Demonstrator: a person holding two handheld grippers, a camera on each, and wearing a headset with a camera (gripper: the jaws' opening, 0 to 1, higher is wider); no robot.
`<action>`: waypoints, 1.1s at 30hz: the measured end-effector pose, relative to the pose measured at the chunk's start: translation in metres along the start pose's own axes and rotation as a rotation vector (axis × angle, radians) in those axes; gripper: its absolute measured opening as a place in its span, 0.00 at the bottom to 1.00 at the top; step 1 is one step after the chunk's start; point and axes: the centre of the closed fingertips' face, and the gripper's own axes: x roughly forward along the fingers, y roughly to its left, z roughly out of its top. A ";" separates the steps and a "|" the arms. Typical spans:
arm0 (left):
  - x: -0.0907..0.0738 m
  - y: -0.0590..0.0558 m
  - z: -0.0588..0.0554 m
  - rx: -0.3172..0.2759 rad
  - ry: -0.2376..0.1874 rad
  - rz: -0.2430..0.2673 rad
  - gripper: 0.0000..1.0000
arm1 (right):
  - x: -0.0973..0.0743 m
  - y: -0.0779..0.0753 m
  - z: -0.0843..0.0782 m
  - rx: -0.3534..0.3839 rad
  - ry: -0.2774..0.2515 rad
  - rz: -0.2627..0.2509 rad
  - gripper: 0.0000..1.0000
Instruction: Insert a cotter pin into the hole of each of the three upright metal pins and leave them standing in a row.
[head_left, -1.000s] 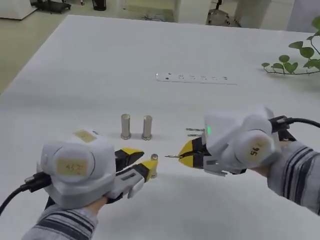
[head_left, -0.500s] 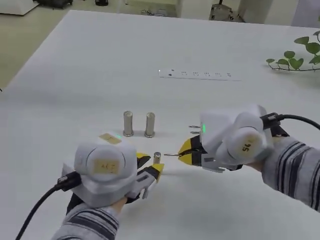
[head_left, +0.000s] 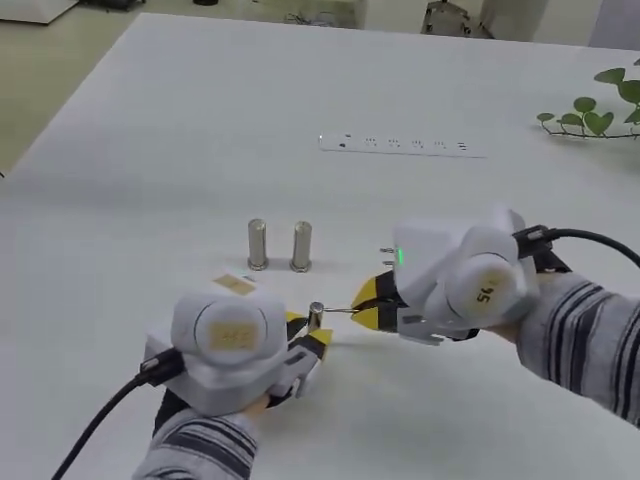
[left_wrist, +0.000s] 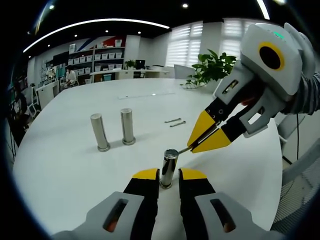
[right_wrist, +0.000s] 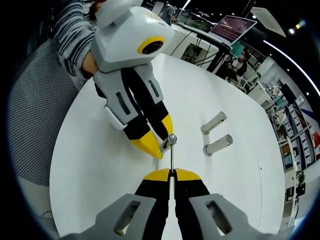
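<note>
The broad white workbench (head_left: 200, 120) carried everything, with a long white power strip (head_left: 400, 145) far back and a green leafy plant (head_left: 600, 120) at its right edge. Over the near part, the left gripper (head_left: 312, 338), white-bodied with yellow-tipped black jaws, had its jaws closed around the lower half of a short upright silver metal pin (head_left: 315, 317), steadying it on the surface. The right gripper (head_left: 366, 304) faced it from the other side, jaws pinched tight on a thin wire cotter pin (right_wrist: 172, 156). In the right gripper view the wire's free end met the pin's head, though whether it had entered the hole could not be told. Behind them two more silver metal pins (head_left: 258, 244) stood side by side, seemingly without cotters. Two spare cotter pins (left_wrist: 175, 122) lay flat near the right gripper.

This looked like the first of three insertions. The next move called for lining the wire up with the cross-hole and pushing it straight through, with the left gripper keeping the pin from tipping.
</note>
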 end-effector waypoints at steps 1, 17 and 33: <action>0.001 0.000 0.000 -0.004 -0.001 0.003 0.11 | 0.000 0.000 0.000 -0.001 0.000 0.001 0.00; 0.004 0.000 0.000 0.024 0.001 0.002 0.06 | 0.002 0.002 0.009 0.008 -0.012 0.005 0.00; 0.006 0.000 0.000 0.053 0.001 0.000 0.06 | 0.007 0.001 0.016 -0.004 -0.012 0.009 0.00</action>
